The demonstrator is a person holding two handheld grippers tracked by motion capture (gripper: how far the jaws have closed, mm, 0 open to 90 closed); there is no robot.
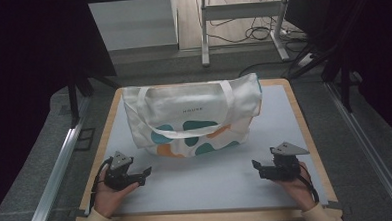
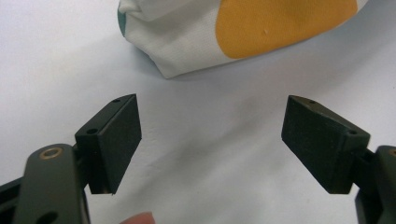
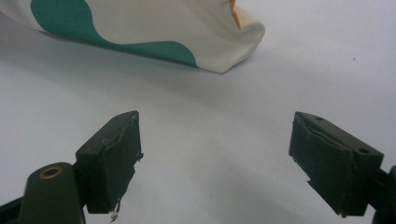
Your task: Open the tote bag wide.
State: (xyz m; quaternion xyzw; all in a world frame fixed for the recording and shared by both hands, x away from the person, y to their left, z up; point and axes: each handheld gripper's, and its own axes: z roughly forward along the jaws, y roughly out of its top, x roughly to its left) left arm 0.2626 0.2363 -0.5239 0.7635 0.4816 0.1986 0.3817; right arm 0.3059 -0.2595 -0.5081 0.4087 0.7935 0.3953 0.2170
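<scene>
The desk [image 1: 287,186] is carrying a single large thing: a cream canvas tote bag [image 1: 194,115] printed with teal and orange blobs, lying flat on its side across the far half of the grey surface, its two handles [image 1: 149,112] draped over its upper face. It is looking soft and light, probably empty, since the cloth is sagging and creasing at the corners. I judge that it is going to fold and slump rather than keep its shape, so one pinch is likely to lift only a flap. The cloth is not slippery, and nothing about it is fragile. The handles or the hemmed mouth edge are offering the firmest hold, and a corner each would be keeping it spread.

The left gripper [image 1: 143,175] is resting low on the desk, near the bag's near left corner [image 2: 173,70] but apart from it; in the left gripper view that rounded corner with an orange patch is lying just ahead of the fingers [image 2: 114,144], with bare desk between. The right gripper [image 1: 259,169] is sitting farther from the bag, its fingers [image 3: 112,161] pointing toward the near right corner [image 3: 233,60], again with open desk between.

Both pairs of fingers are standing spread wide and gripping nothing.
</scene>
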